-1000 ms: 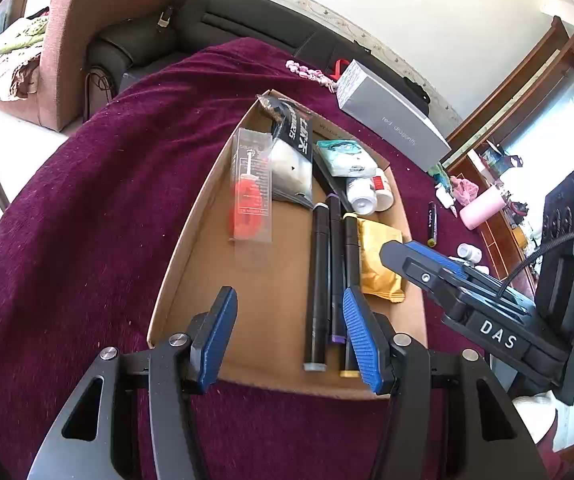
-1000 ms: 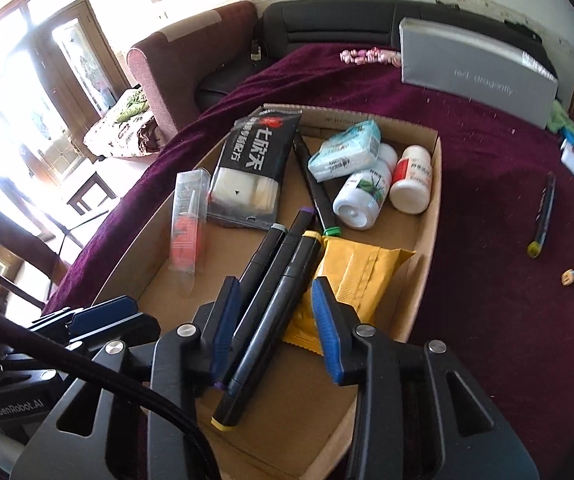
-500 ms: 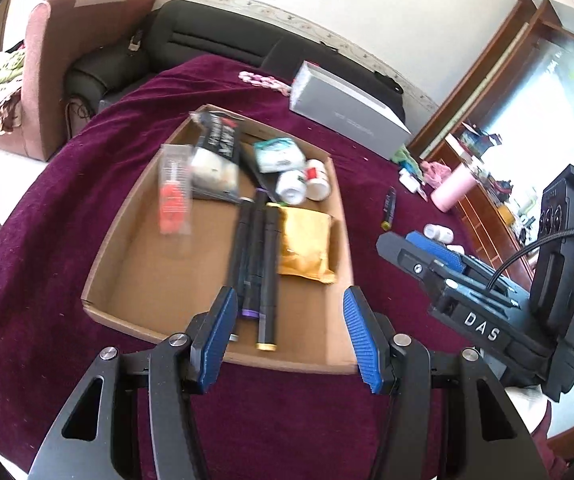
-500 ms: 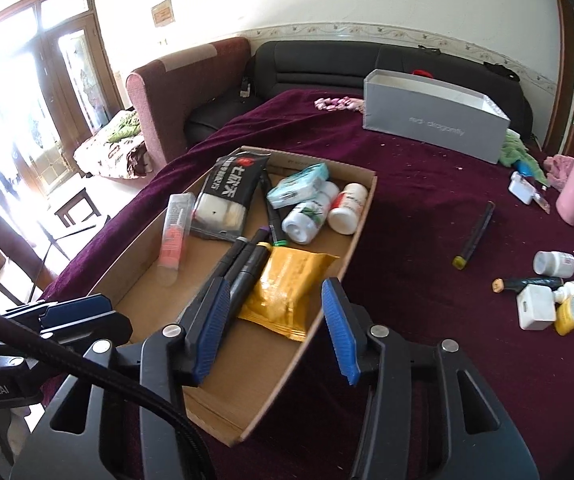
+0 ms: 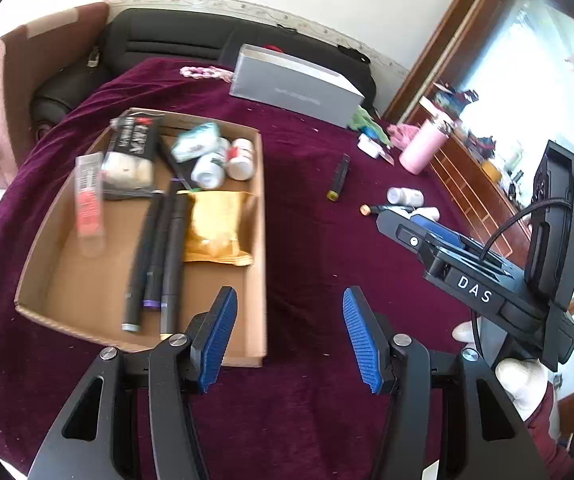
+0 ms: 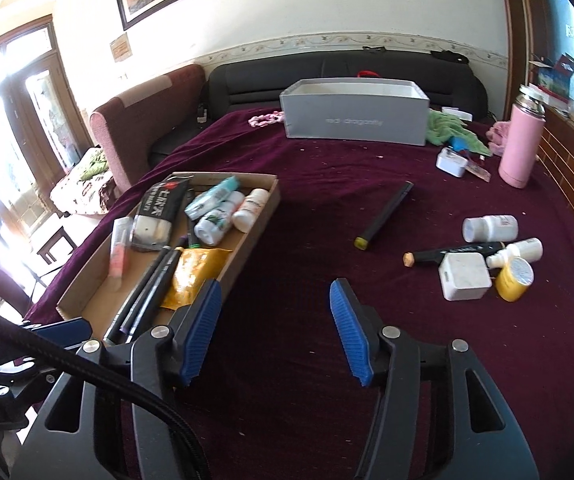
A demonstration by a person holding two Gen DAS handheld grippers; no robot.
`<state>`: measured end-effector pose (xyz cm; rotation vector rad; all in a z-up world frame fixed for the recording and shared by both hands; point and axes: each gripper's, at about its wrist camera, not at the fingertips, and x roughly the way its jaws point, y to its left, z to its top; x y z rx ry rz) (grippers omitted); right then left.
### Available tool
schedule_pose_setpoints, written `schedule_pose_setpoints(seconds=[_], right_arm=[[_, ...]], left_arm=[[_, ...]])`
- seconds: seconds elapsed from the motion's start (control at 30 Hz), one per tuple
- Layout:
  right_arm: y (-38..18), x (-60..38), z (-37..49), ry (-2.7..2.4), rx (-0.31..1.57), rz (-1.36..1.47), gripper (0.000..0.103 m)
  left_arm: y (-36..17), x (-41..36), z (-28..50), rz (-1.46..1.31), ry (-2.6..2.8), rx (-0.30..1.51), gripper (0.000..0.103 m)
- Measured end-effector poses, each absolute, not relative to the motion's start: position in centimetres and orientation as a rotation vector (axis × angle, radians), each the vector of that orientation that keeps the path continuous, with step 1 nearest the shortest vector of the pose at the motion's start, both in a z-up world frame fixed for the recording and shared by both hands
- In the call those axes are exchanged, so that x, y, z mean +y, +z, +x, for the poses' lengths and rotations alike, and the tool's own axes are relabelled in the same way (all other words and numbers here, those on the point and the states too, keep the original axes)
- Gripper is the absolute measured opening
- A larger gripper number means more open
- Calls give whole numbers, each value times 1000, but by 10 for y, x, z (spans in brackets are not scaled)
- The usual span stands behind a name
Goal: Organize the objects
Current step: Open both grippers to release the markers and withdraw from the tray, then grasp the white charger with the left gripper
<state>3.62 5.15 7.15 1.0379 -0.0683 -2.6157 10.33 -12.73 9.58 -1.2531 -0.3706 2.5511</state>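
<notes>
A shallow cardboard tray (image 5: 87, 292) (image 6: 263, 216) on the purple cloth holds three dark markers (image 5: 155, 248), a yellow packet (image 5: 217, 228), white bottles (image 5: 239, 158), a black packet and a red tube pack. Loose on the cloth to its right lie a black marker with a yellow end (image 6: 385, 216), another marker (image 6: 455, 254), a white bottle (image 6: 489, 228), a white charger block (image 6: 465, 276) and a yellow jar (image 6: 515, 278). My left gripper (image 5: 289, 336) is open and empty above the tray's near right corner. My right gripper (image 6: 275, 330) is open and empty over bare cloth.
A grey box (image 6: 355, 114) stands at the far edge of the table. A pink flask (image 6: 523, 146), a green cloth (image 6: 447, 128) and small items lie at the far right. A black sofa and a red armchair stand behind the table.
Both grippers have pulled back from the tray and swung right. The loose items on the right of the cloth have come into view. Both stay open and empty.
</notes>
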Motion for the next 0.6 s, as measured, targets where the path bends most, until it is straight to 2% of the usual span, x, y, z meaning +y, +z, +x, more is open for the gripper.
schedule_pose_setpoints(seconds=[0.23,0.4,0.53,0.6], right_arm=[[66,97,30,-2674,-127,1046,70],[65,137,20,-2716,-190,1052,71],[70,194,1,-2785,-352,1029,71],[72,226,-12,-2831,-451,1010,74]], left_arm=[[90,-84,85,-1308,2494,-308,49],[87,-50,69,-1347,2450,-266,49],[95,-23,51,-1323,2449,-203,49],[99,-8,39,-1307,2452,-183,49]])
